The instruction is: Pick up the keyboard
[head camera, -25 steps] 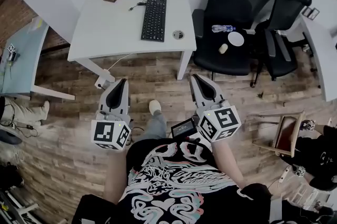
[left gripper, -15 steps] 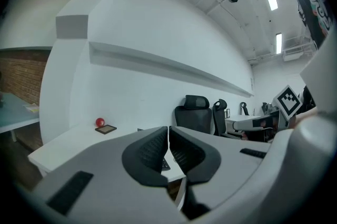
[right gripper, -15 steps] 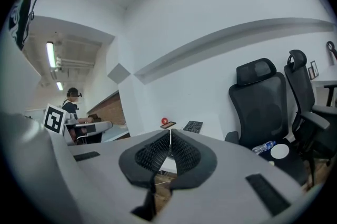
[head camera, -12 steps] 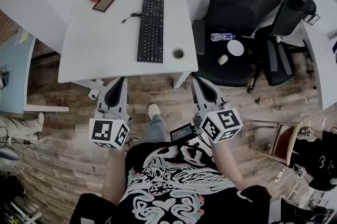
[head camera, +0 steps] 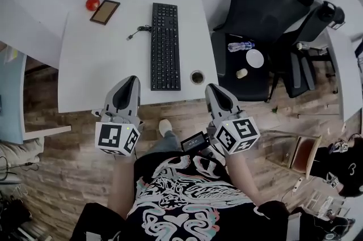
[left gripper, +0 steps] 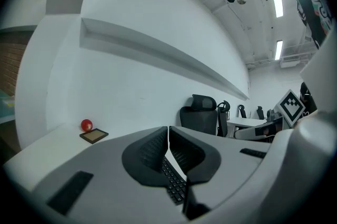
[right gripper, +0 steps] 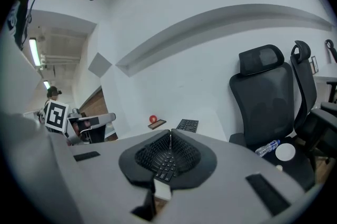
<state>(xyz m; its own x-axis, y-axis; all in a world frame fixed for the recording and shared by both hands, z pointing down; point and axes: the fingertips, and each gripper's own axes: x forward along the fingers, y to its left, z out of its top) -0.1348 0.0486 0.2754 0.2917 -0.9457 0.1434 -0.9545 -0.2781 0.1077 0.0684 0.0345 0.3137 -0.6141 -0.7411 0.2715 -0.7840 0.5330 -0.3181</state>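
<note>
Desk (head camera: 108, 64) closer now; keyboard (head camera: 165, 46) untouched mid-desk.
Left gripper (head camera: 131, 80) and right gripper (head camera: 214, 87), jaws together on nothing, now reach the desk's near edge (earlier both hung over the wood floor (head camera: 68, 138), well short). Keyboard lies flat, lengthwise away from the person, ahead between the two grippers.

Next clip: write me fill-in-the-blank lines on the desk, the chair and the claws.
The keyboard lies on the white ____.
The left claw and the right claw are both ____ and hold nothing.
The water bottle lies on the seat of the black ____.
The ball beside the brown frame is ____.
Missing: desk; shut; chair; red.
</note>
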